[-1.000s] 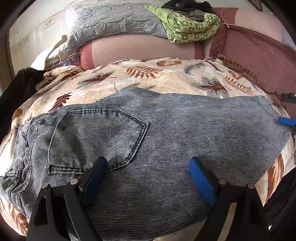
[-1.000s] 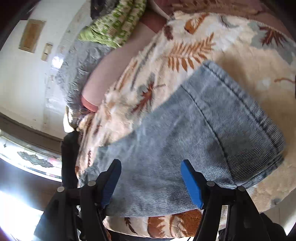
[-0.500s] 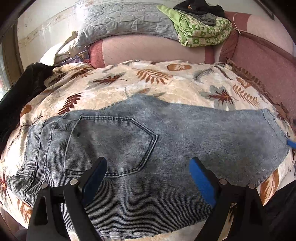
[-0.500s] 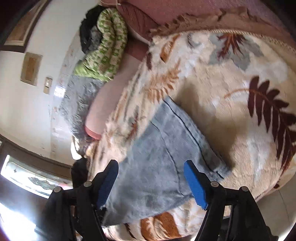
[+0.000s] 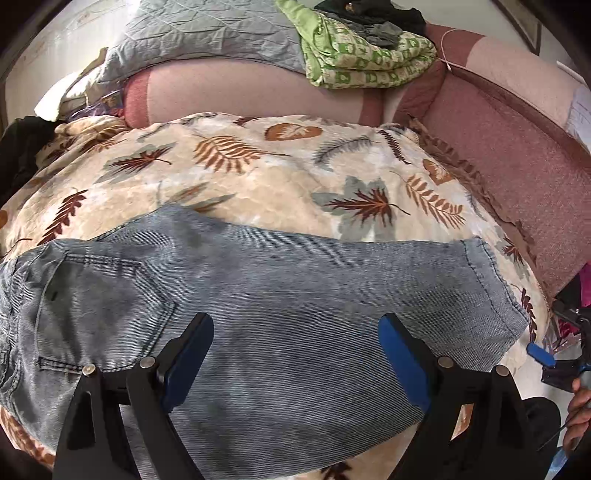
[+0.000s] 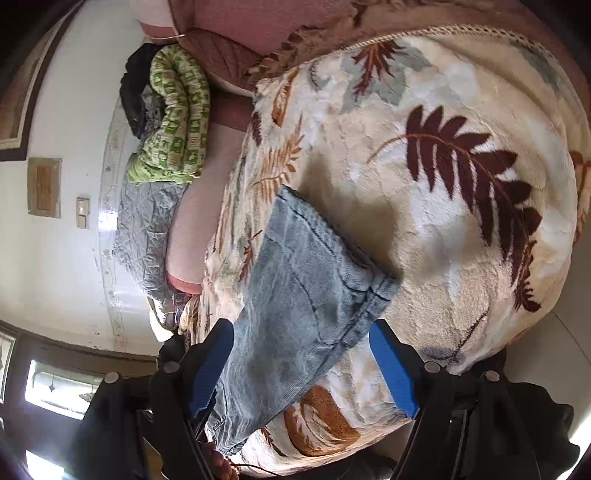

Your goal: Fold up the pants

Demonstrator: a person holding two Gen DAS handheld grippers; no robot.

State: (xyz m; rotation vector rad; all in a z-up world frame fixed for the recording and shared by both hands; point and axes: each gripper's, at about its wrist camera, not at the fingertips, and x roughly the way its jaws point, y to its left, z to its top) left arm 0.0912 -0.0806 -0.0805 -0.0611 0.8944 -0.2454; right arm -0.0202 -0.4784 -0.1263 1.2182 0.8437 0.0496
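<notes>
Faded blue jeans lie flat across a leaf-patterned blanket, back pocket up at the left, leg hem at the right. My left gripper is open and empty, held above the near edge of the jeans. My right gripper is open and empty, hovering over the hem end of the jeans. The right gripper also shows at the far right edge of the left wrist view, off the bed.
A pink bolster, a grey quilted pillow and a folded green blanket lie at the back. A maroon sofa side runs along the right. Dark clothing lies at the far left.
Both grippers have drawn back from the jeans. The left view has pulled away and shifted right. The right gripper has moved off the hem toward the bed's edge.
</notes>
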